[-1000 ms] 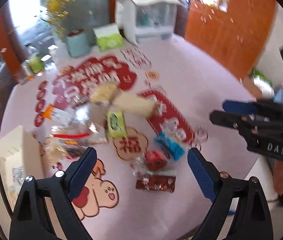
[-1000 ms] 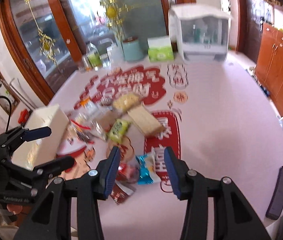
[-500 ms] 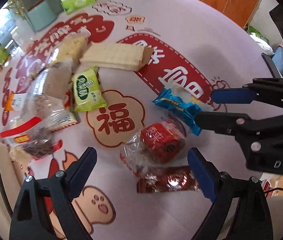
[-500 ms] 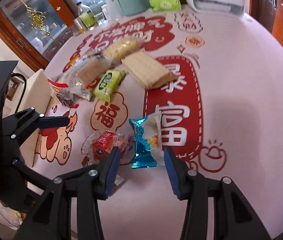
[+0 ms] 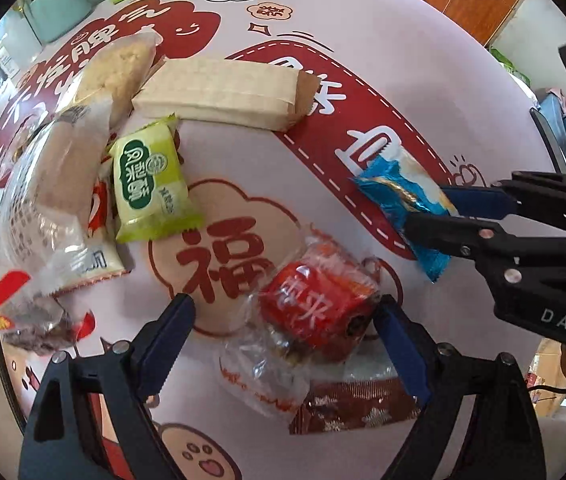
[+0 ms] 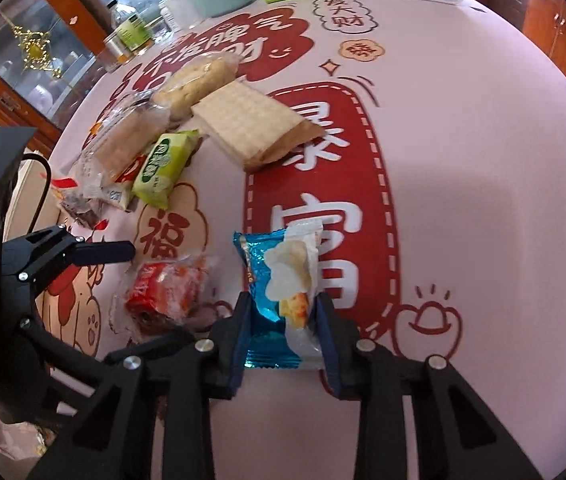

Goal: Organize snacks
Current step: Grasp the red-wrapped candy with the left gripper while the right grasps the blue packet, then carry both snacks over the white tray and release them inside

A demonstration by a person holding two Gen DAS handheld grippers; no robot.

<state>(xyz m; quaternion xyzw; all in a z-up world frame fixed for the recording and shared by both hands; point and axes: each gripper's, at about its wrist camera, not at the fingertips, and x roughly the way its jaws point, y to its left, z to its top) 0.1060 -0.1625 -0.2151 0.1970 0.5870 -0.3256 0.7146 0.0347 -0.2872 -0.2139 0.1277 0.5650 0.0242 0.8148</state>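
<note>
A glossy blue-and-white foil snack packet [image 6: 283, 300], flat and crimped at both ends, was recorded lying on the pale pink printed vinyl-covered table [image 6: 463, 160], over the edge of a red dashed-border panel. It was bracketed by the right gripper [image 6: 283, 332], whose jaws were closing about its near end; firm contact of the pads could not be told. A red block-shaped sweet in crinkled clear cellophane [image 5: 315, 300], bearing white characters, was noted between the wide-spread, released jaws of the left gripper [image 5: 283, 320], untouched by the left finger. A dark brown patterned foil sachet [image 5: 355, 408] lay beneath it. Also listed: a green pillow-shaped packet [image 5: 151, 184] with white lettering and a beige ribbed wafer pack [image 5: 223, 92]. "DAS" was read on the right gripper's body.
</note>
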